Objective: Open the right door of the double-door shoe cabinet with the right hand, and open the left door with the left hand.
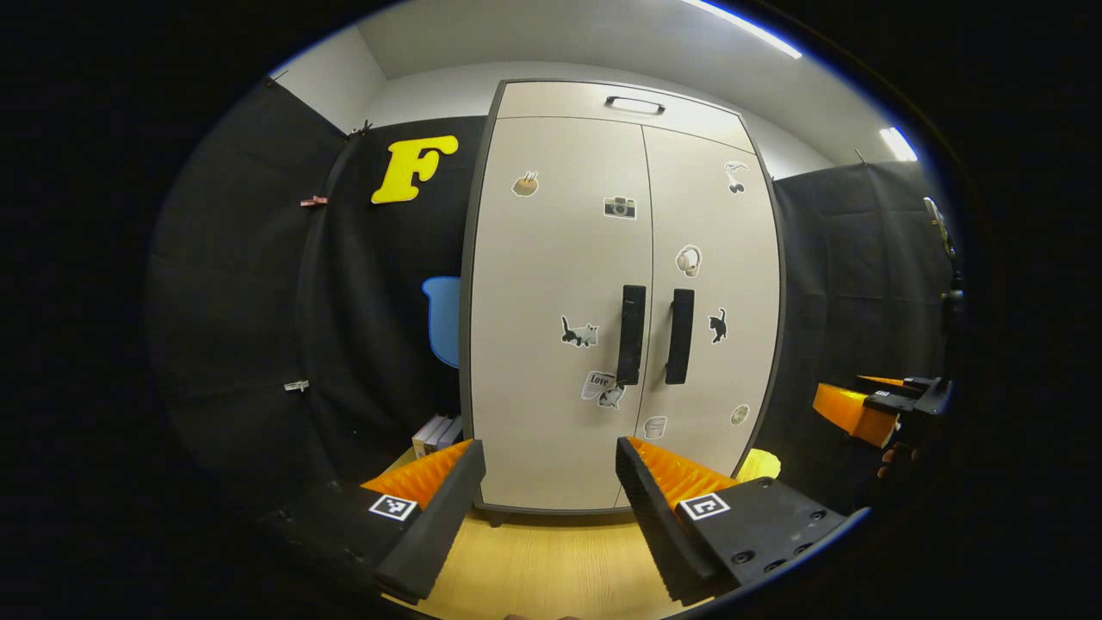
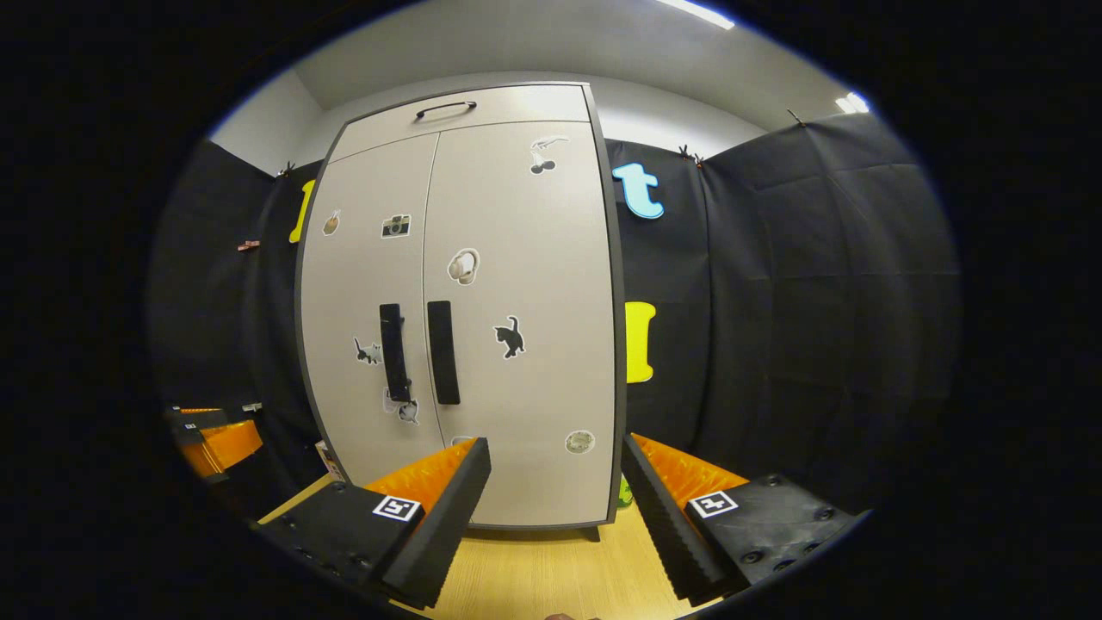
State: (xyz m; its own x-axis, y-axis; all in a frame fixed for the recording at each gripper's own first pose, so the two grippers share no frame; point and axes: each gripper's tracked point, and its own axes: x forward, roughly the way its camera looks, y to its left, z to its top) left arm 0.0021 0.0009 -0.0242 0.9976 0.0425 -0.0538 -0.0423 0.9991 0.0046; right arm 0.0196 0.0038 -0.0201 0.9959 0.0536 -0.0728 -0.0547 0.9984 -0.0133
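A tall pale double-door shoe cabinet (image 1: pixel 560 258) (image 2: pixel 516 258) stands ahead with both doors closed, stickers scattered over them. Two dark vertical handles flank the centre seam: the left door's handle (image 1: pixel 631 335) (image 2: pixel 393 351) and the right door's handle (image 1: pixel 679 336) (image 2: pixel 443 351). My left gripper (image 1: pixel 551 482) is open, well short of the cabinet and low in front of the left door. My right gripper (image 2: pixel 556 482) is open too, held back from the right door. The right gripper (image 1: pixel 878 405) shows at the right edge of the left gripper view, and the left gripper (image 2: pixel 211 435) at the left edge of the right gripper view.
A top drawer with a handle (image 1: pixel 634 104) caps the cabinet. Books (image 1: pixel 435 435) stand on the wood floor (image 1: pixel 551 560) left of the cabinet, and a yellow-green object (image 1: pixel 760 465) sits at its right foot. Black cloth walls close in on both sides.
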